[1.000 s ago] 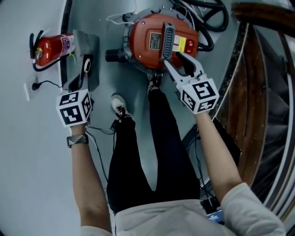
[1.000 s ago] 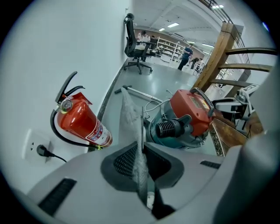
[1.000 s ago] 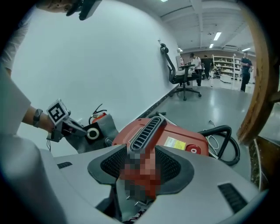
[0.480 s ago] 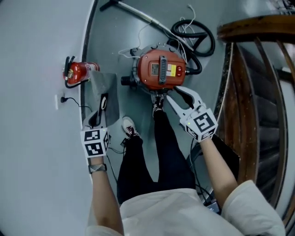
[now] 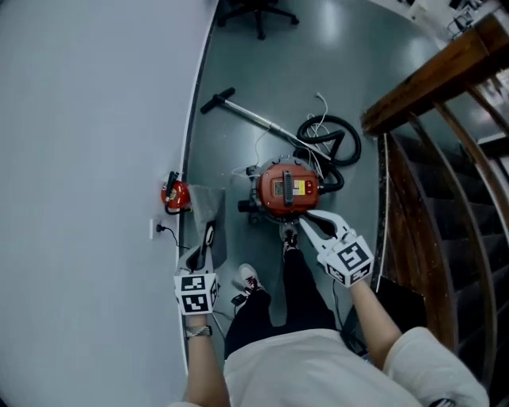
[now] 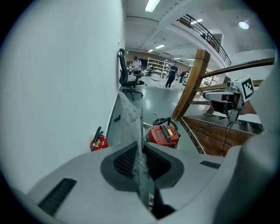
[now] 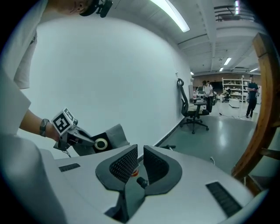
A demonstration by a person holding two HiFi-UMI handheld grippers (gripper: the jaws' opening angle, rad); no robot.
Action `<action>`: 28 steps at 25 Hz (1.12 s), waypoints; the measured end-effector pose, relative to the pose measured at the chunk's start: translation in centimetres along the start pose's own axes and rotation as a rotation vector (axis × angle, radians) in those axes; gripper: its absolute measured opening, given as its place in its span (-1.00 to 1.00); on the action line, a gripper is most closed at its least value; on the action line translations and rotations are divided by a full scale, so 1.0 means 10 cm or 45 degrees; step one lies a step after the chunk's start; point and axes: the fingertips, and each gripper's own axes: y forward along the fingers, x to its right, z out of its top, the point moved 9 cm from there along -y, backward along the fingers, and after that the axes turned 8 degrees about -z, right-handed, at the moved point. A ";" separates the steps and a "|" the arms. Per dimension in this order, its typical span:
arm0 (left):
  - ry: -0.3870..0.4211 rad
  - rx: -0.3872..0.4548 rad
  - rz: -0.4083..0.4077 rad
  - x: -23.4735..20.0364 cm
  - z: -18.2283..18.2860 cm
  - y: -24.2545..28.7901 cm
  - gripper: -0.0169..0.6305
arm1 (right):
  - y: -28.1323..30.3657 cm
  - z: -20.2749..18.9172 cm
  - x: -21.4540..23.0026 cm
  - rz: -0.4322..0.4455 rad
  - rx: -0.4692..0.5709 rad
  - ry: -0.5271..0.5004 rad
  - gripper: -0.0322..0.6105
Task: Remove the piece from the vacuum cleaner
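Your left gripper (image 6: 142,162) pinches the grey dust bag (image 6: 130,117), well left of the vacuum cleaner (image 5: 288,189); your right gripper (image 7: 136,164), nearer it, is closing empty.

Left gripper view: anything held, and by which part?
The flat grey piece, pinched edge-on at its near end between the fingers of the left gripper.

A white wall (image 5: 79,159) fills the left, a glossy grey floor (image 5: 262,71) runs up the centre to a black office chair (image 5: 254,11) at top, with a wooden stair railing (image 5: 429,83) at right.
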 end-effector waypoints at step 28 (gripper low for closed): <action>0.397 0.476 -0.087 0.72 1.34 -1.77 -0.87 | -1.33 1.83 -0.84 -0.131 0.391 -0.283 -0.80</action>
